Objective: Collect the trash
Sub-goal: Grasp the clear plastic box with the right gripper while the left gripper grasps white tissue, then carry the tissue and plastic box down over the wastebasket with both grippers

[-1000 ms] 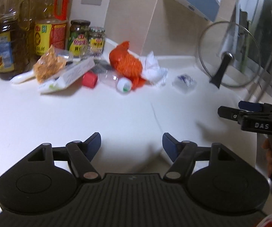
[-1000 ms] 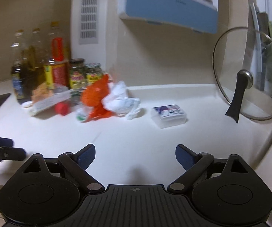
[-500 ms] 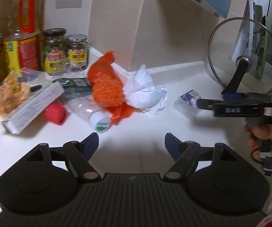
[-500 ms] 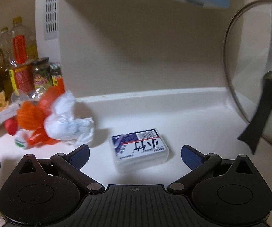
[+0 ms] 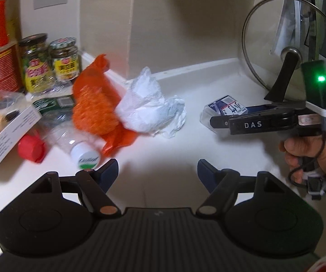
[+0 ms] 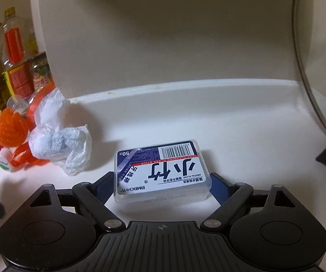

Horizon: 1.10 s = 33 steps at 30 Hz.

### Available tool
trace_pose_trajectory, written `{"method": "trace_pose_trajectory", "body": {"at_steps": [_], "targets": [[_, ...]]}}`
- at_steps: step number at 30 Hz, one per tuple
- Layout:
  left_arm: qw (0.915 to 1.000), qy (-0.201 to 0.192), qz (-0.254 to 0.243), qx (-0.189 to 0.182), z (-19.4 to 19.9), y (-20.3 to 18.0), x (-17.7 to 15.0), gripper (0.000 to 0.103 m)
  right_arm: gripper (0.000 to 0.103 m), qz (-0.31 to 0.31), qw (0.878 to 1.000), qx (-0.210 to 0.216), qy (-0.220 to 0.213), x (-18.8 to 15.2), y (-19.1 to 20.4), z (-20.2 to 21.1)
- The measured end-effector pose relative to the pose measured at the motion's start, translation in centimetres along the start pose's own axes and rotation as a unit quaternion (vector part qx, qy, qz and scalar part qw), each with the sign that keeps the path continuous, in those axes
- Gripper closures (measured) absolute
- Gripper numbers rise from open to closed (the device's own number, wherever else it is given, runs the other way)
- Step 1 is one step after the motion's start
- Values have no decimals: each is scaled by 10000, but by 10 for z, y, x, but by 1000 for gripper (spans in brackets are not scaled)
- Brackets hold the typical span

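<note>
Straddling floss box point(image 6: 161, 173) | right claw point(image 6: 162, 184) spread | counter point(image 6: 242, 136) beyond

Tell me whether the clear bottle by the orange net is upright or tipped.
Tipped. The clear bottle lies on its side on the counter, its white cap pointing toward the camera, beside the orange net.

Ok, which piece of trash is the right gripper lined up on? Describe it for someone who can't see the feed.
On the white counter, right of the crumpled white tissue and left of the leaning glass lid, lies a clear plastic floss box. It sits between the open right gripper fingers. Unlike its soft neighbours, it is rigid, rectangular, with a barcode label.
</note>
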<state>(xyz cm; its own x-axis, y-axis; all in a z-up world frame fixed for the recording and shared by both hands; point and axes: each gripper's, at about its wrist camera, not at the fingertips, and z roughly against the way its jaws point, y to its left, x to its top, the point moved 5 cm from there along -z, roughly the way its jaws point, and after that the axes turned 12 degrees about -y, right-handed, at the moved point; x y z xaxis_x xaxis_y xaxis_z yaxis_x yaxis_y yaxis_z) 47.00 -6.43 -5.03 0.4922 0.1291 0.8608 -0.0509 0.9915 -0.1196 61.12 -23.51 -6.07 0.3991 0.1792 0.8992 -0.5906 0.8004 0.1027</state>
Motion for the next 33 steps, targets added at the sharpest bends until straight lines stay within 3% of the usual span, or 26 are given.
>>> {"method": "trace_pose_trajectory", "body": {"at_steps": [5,9,12,16,19,20,21,26,30,33], "targets": [[9970,-285,-725,23,-19,-23,15,29,16,-242,9984,-401,-315,13,-7,26],[9851,-543,-1613,263,-37,-37,29,29,16,-458,9959,-513,-589,16,-15,45],[9738,-376,-2198,455,-59,-39,32,29,16,-557,9950,-565,-607,14,-18,54],[9642,-94,-2604,488,-78,-37,29,31,16,-600,9944,-606,-632,11,-17,62],[9580,9,-2823,497,-84,-35,26,51,16,-643,9940,-625,-620,9,-15,63],[9570,25,-2857,498,-85,-35,25,68,16,-657,9939,-636,-623,9,-14,63],[9565,44,-2870,523,-86,-34,25,75,16,-665,9938,-638,-625,9,-13,64],[9660,-24,-2571,274,-66,-40,29,80,16,-670,9933,-644,-684,10,-7,77],[9830,-20,-1832,-125,-34,-45,29,80,16,-649,9937,-615,-670,7,3,91],[9905,43,-1323,-379,-9,-44,22,80,16,-543,9948,-579,-634,2,18,105]]}}
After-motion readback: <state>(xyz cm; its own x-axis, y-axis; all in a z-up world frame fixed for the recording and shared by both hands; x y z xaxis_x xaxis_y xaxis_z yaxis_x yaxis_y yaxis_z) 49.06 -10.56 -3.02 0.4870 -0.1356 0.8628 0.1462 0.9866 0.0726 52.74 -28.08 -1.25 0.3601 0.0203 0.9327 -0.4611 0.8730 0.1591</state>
